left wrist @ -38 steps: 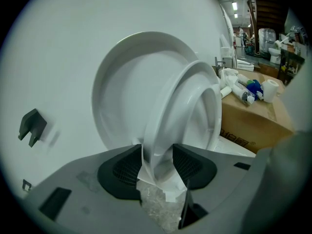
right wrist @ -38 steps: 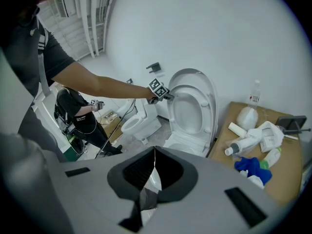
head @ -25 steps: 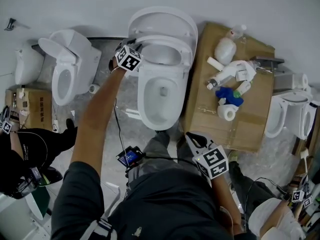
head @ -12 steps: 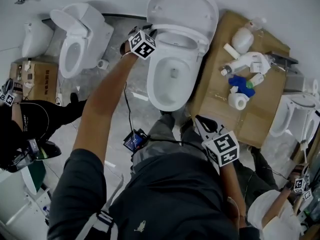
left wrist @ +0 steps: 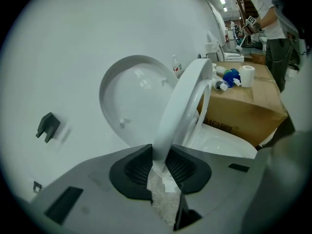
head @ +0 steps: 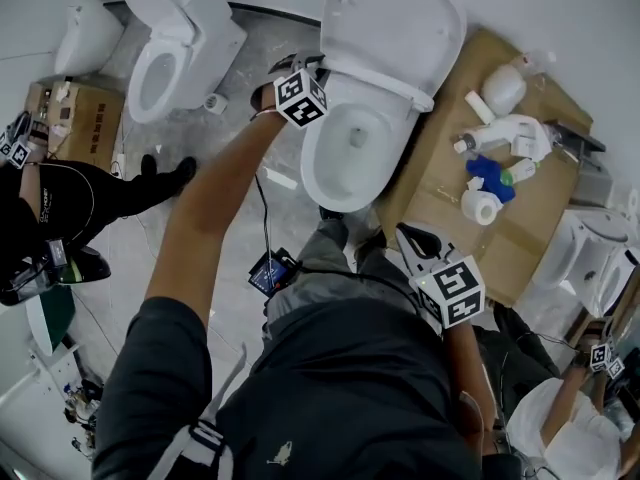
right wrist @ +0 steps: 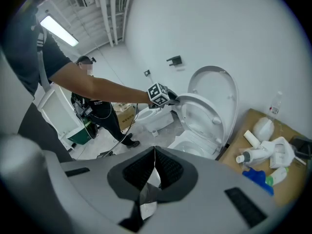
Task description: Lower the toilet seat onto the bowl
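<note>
Head view, from steeply above: the left gripper (head: pixel 308 66) is seen at upper centre, reached out on a bare forearm to the left edge of the toilet seat (head: pixel 385 80); the seat is caught partway between the raised lid (head: pixel 395 23) above it in the frame and the open bowl (head: pixel 340 183) below it, tilted and not yet laid on the rim. Left gripper view: the seat's thin white edge (left wrist: pixel 183 106) is pinched between the two dark pads at lower centre (left wrist: pixel 160 157); the jaws have just been closing, and the pads are now pressed on that edge, with the lid (left wrist: pixel 129 99) behind at left and the bowl (left wrist: pixel 224 143) at right. Right gripper view: the right gripper (right wrist: pixel 155 167) is held back from the toilet, its jaws brought together with nothing between them; seat (right wrist: pixel 200 113), lid (right wrist: pixel 217 84) and bowl (right wrist: pixel 187 147) are framed at centre right, well beyond its tips. In the head view that gripper (head: pixel 405 233) is shown at lower right, near the person's body. A cardboard box (head: pixel 450 208) is set just beside the bowl at right, with white bottles (head: pixel 505 133) and a paper roll (head: pixel 478 208) on top; a second toilet (head: pixel 175 48) is seen at upper left.
</note>
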### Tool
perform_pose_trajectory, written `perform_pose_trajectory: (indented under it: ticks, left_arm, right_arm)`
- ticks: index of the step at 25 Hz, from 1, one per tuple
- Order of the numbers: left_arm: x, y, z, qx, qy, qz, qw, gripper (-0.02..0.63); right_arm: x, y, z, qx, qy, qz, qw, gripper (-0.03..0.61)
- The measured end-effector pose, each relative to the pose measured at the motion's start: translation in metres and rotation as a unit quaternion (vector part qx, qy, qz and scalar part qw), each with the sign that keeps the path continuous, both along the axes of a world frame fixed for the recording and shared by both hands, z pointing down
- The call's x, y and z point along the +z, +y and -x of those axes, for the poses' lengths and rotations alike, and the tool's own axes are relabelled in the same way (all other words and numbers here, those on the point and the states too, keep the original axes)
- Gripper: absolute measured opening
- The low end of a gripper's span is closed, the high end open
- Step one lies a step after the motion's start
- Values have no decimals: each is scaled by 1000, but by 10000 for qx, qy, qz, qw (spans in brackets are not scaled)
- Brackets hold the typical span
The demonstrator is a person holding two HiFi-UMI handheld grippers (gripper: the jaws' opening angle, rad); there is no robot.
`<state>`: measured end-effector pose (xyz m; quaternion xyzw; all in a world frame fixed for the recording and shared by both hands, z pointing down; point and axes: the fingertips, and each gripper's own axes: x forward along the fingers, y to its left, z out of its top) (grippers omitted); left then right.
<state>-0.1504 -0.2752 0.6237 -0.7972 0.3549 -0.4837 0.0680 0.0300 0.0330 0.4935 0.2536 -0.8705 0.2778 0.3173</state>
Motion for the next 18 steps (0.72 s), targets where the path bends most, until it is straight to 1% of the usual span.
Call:
perform_pose_trajectory:
  ticks: [7,18]
  left_arm:
    - [8,29,3,55,-181,-3,9998,80]
    - [19,62,10,119,-460,-63,9989,80]
  right_arm:
    - [3,-1,-1,-257,-3,16,9997,8]
    - [7,-7,-2,-483,-43,88,9988,8]
